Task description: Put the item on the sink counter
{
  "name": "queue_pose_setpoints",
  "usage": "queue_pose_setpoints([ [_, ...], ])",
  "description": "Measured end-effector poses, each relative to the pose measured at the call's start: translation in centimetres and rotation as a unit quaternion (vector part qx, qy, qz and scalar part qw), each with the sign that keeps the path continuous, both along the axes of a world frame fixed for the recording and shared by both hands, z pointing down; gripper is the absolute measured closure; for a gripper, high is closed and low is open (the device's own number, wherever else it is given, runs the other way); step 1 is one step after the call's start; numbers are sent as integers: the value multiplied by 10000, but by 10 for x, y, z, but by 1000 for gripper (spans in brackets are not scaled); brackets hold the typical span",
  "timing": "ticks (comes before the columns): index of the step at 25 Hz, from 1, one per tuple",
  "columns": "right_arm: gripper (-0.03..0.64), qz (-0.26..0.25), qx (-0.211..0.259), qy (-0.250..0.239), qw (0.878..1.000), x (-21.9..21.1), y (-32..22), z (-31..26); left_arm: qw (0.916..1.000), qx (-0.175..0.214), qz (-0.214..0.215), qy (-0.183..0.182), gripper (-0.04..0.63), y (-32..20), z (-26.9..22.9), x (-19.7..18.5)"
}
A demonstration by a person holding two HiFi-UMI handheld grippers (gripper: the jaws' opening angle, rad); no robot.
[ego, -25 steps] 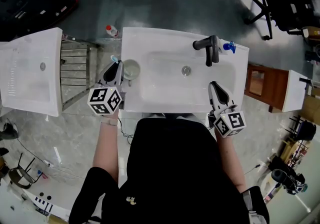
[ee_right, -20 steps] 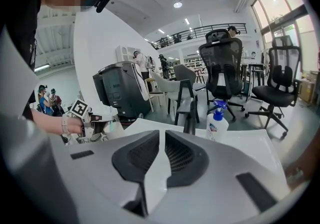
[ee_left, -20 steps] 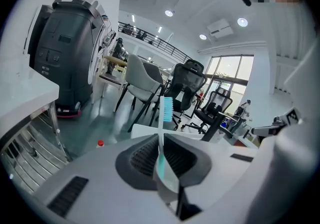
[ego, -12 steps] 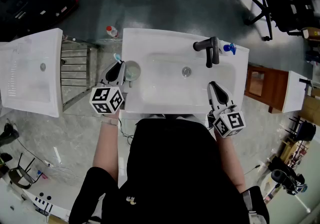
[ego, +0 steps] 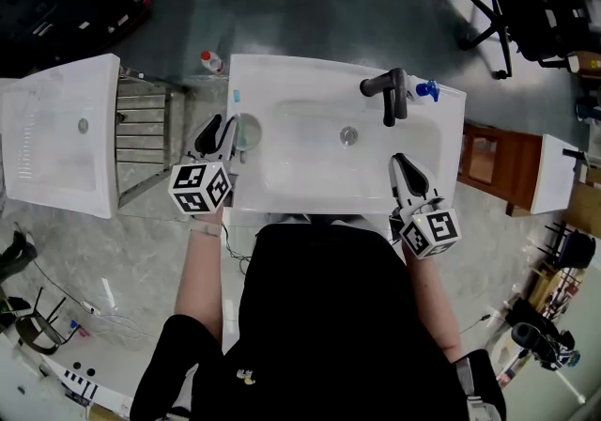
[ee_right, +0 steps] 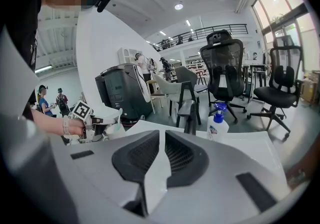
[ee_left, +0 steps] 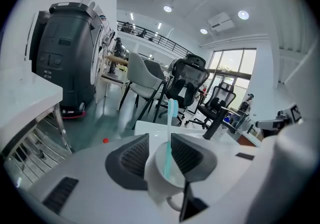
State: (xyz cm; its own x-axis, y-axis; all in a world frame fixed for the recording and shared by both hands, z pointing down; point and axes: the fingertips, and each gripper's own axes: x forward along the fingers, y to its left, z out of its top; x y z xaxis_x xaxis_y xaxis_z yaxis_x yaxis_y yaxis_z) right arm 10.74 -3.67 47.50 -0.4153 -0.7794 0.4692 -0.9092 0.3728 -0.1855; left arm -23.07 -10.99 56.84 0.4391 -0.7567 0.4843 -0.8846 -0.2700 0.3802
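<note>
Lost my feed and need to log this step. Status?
Left gripper jaws just opened, cup with toothbrush between them, standing on sink counter. Right gripper shut, empty. Faucet, pump bottle far side, not blocking.

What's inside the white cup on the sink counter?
A light blue toothbrush stands in the cup, bristle end up. The cup's bottom and the handle's lower end are hidden behind its near wall.

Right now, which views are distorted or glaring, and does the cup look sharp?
Head view: sharp and evenly lit, though the white sink loses surface detail. Left gripper view: strong fisheye bending and dark corners, and the cup close up looks a little soft. Right gripper view: the same bending, and the windows are overexposed.
</note>
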Motion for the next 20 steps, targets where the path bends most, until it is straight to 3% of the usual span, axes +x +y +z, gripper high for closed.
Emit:
queue_pose_setpoints([
  [14,563,-324,327,-483,9978,-6,-2,-13,9986,500,-124,-111,468,29,-62,22],
  [20,564,-563,458,-783,9943,-18,-4,-26,9969,778,-67,-76,519,48,-99,45],
])
